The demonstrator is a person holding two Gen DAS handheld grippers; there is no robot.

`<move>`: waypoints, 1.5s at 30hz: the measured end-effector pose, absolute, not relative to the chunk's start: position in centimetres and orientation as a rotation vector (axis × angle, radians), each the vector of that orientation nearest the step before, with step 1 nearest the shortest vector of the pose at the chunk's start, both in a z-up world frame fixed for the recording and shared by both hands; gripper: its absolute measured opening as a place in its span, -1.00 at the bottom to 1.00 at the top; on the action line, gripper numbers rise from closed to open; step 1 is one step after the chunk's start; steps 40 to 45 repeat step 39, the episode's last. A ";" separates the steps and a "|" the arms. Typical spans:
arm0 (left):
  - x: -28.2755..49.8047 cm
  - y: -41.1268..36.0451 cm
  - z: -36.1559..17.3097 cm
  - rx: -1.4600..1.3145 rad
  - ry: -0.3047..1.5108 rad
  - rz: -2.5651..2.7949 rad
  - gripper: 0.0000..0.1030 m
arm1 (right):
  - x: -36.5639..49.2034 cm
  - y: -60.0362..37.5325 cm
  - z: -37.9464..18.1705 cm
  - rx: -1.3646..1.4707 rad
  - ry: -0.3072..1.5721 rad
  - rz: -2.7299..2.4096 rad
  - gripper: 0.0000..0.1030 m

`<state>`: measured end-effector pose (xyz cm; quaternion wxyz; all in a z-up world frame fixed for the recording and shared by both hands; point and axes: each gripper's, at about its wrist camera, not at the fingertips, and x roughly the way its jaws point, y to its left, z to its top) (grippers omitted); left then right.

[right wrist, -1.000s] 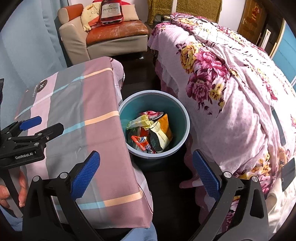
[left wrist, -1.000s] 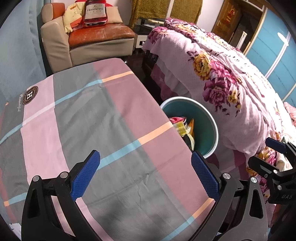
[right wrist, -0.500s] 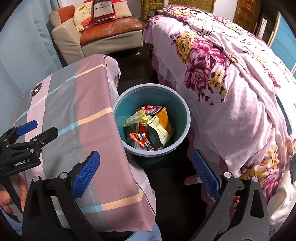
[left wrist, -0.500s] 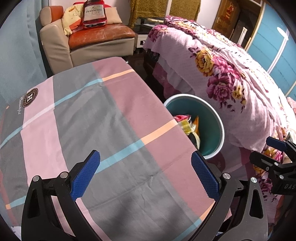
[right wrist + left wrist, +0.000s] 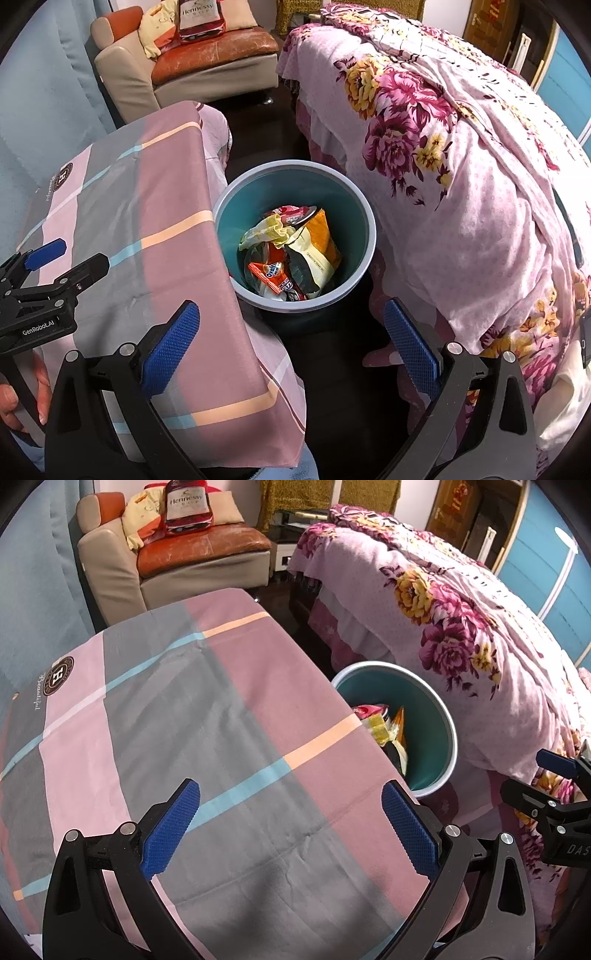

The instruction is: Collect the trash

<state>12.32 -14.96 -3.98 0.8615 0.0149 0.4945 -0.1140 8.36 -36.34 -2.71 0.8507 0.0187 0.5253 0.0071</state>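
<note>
Table cloth: plaid, bare. Bed: floral pink cover, just beside the table. Armchair at rear, holding a bottle-shaped cushion.

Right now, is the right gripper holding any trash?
No, the right gripper is open and empty, hanging above the floor near the bin of wrappers.

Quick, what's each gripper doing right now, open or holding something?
Left gripper: open, holding nothing, above the plaid tablecloth.
Right gripper: open, holding nothing, near the round teal trash bin.
</note>
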 end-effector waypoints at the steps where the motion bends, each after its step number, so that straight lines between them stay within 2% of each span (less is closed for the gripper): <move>1: 12.4 -14.9 -4.1 0.031 1.039 -0.239 0.92 | 8.4 -36.3 -2.8 0.039 1.108 0.014 0.86; 45: 15.3 -13.8 -8.0 0.019 1.126 -0.212 0.92 | 11.2 -36.1 -5.6 0.035 1.172 -0.026 0.86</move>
